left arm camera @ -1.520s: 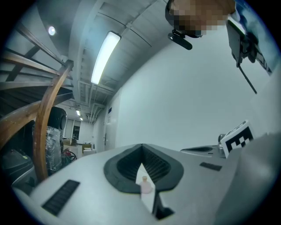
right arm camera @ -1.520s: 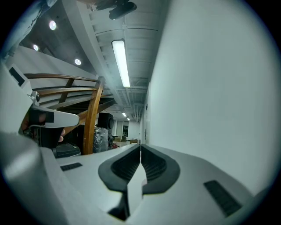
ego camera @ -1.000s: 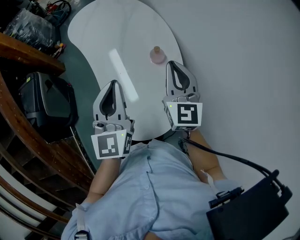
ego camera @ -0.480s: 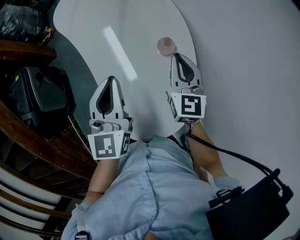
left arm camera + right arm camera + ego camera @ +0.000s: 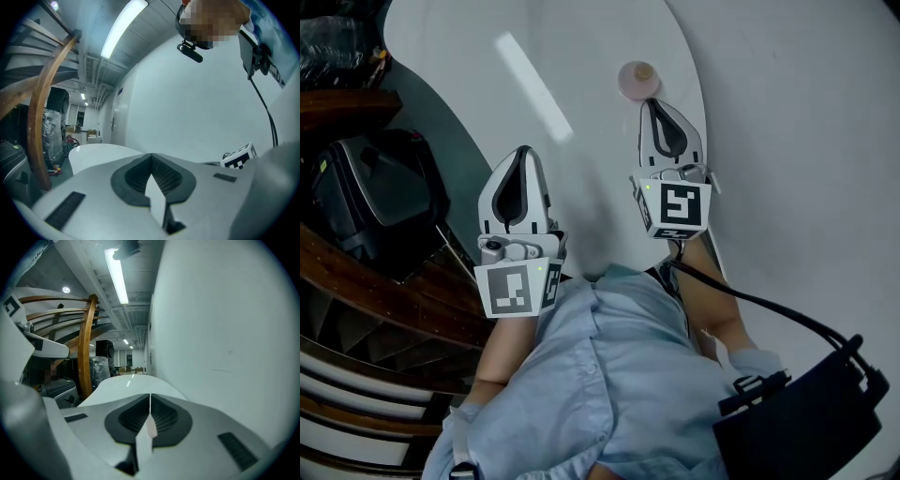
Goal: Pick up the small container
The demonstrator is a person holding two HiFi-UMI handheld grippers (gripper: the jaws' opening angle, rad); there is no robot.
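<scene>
Head view shows the small container [image 5: 637, 80] standing on the white bench [image 5: 581, 37], just beside the tip of the right tool [image 5: 655, 103]. The right tool and left tool [image 5: 523, 152] both have jaws pressed together, holding nothing.

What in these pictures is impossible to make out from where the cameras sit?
- Small container: head view, too small to show its contents or any label.
- Table: head view, far end cut off by the top edge; near edge hidden under the left claw, right claw and the person's shirt.
- Black case: head view, partly hidden behind the wooden railing.
</scene>
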